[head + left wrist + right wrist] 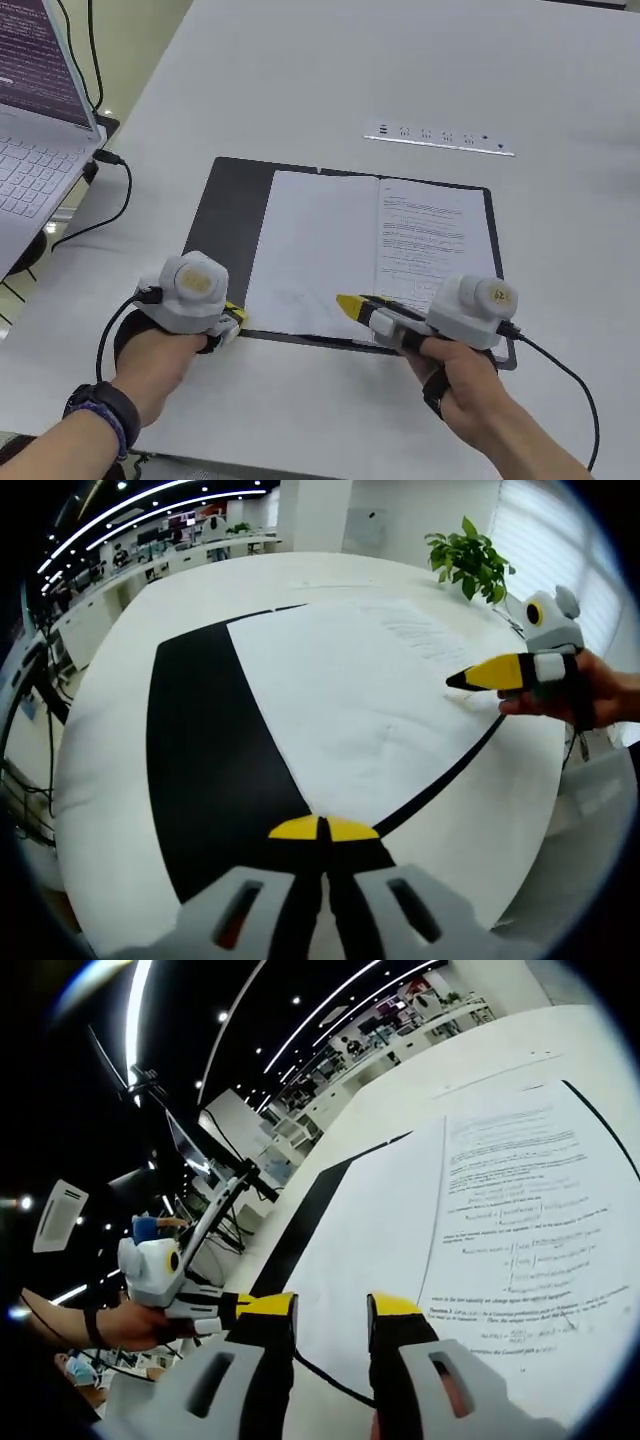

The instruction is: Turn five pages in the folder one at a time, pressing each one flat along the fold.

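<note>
Pressure should follow the fold (pixel 378 235) of the open black paper-filled folder (pixel 228 215). The right gripper (pixel 330 1306) hovers near its lower end with jaws parted. The left gripper (pixel 322 827) has its jaws together.

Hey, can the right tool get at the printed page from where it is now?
Probably yes: the right tool is open at the folder's bottom edge, right beside the printed page, nothing lying between.

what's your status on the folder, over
Left gripper shut at near edge of folder. Right gripper open by the fold, near end. Folder open flat, printed page on right. Laptop, power strip sit apart.
</note>
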Demonstrator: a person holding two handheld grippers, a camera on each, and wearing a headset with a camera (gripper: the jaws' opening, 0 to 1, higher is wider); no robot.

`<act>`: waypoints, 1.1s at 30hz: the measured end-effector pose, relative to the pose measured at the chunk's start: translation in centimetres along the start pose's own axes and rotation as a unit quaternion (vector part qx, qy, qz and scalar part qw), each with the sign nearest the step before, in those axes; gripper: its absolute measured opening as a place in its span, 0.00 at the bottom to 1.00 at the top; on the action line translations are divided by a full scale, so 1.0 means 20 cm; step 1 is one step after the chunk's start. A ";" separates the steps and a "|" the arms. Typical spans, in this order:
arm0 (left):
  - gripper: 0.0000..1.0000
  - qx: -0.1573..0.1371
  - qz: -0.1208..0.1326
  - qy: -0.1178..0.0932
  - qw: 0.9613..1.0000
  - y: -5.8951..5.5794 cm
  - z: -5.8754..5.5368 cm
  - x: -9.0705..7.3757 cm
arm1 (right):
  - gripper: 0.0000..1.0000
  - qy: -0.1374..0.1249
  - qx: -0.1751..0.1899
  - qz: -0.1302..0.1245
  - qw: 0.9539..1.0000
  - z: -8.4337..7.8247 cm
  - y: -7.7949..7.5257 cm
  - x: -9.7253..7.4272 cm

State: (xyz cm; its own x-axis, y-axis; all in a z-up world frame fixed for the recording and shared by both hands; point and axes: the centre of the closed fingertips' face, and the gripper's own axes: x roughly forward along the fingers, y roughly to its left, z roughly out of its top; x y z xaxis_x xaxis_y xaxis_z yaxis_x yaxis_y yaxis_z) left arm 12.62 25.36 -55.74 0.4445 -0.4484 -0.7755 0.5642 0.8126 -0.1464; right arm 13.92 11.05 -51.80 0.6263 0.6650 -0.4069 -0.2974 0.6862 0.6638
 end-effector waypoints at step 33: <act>0.00 -0.023 -0.004 0.020 1.000 0.01 -0.01 0.02 | 0.00 -0.076 0.075 -0.045 0.993 0.29 -0.31 0.24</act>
State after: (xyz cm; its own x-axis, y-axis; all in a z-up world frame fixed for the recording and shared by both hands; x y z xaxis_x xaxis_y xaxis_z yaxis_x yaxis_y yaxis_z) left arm 12.77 25.53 -56.16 0.4115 -0.4400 -0.7982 0.5343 0.8259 -0.1799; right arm 22.89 8.32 -54.21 0.7509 0.5421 -0.3772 -0.1310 0.6821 0.7195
